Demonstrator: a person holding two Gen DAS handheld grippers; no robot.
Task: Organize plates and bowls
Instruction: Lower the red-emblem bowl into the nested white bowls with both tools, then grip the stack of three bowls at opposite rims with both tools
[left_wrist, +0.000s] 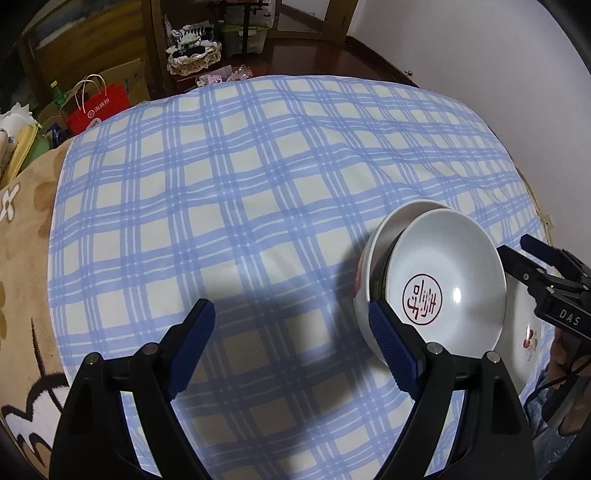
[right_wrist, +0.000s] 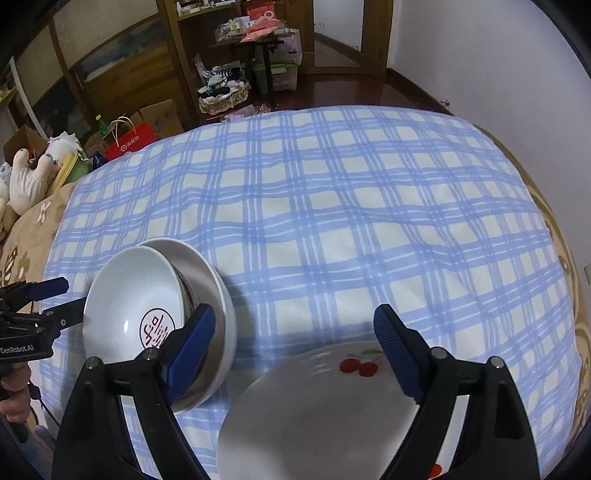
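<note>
bowls (right_wrist: 155, 314): stacked, open side up, top one tipped | plate (right_wrist: 317, 413): flat | left gripper (left_wrist: 291, 325): spread, empty | right gripper (right_wrist: 295, 332): spread, empty

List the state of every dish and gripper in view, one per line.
Left gripper: open, empty.
Right gripper: open, empty, above the cherry plate.
Logo bowl: nested askew in the larger bowl.
Larger bowl: on the checked cloth.
Cherry plate: flat on the checked cloth.

Glossy glazed ceramic is seen on the bowls (left_wrist: 448, 280) and plate (right_wrist: 317, 417); matt woven cloth (right_wrist: 332, 221) lies beneath; ribbed rubbery pads (right_wrist: 397, 354) are set in black plastic.
</note>
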